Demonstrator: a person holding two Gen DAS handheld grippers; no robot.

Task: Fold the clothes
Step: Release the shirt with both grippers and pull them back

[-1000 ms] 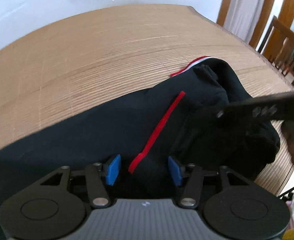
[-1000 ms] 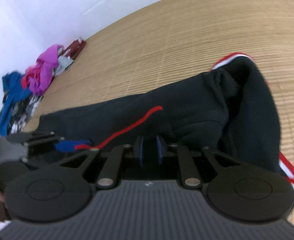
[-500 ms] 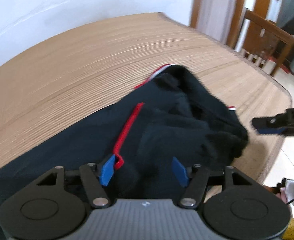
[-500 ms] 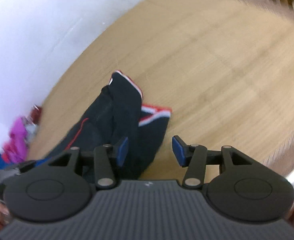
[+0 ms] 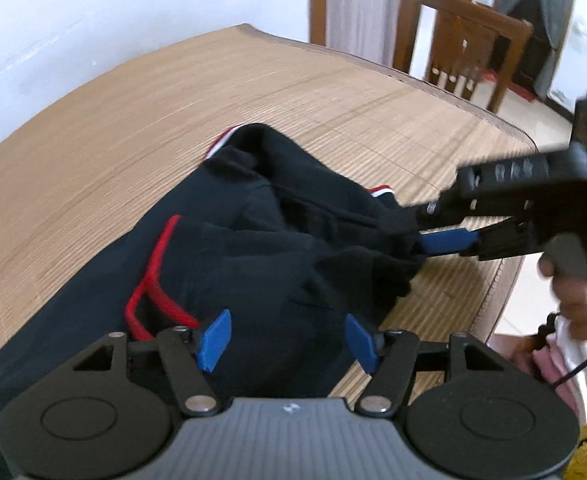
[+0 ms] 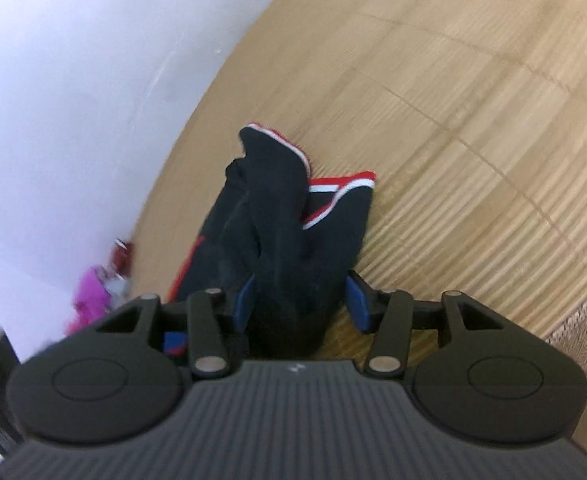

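Note:
A black garment (image 5: 277, 240) with a red stripe (image 5: 153, 280) and red-and-white trim lies bunched on the woven mat (image 5: 173, 100). My left gripper (image 5: 287, 340) hovers open over its near part, and the red stripe loops beside the left pad. My right gripper (image 5: 417, 232) comes in from the right, held by a hand (image 5: 581, 292), and its fingers straddle the garment's right end. In the right wrist view the garment (image 6: 277, 220) runs as a thick bunch between the blue pads of my right gripper (image 6: 301, 300). A gap shows by the right pad.
The mat's edge (image 5: 505, 272) runs close to the garment's right end, with floor beyond. A wooden chair (image 5: 473, 40) stands past the far edge. A pile of coloured clothes (image 6: 89, 300) lies by the white wall at the mat's far left.
My right gripper went from shut to open, rolled, and moved round to the garment's right end. My left gripper opened a little wider and shifted along the cloth. The red stripe now lies doubled over.

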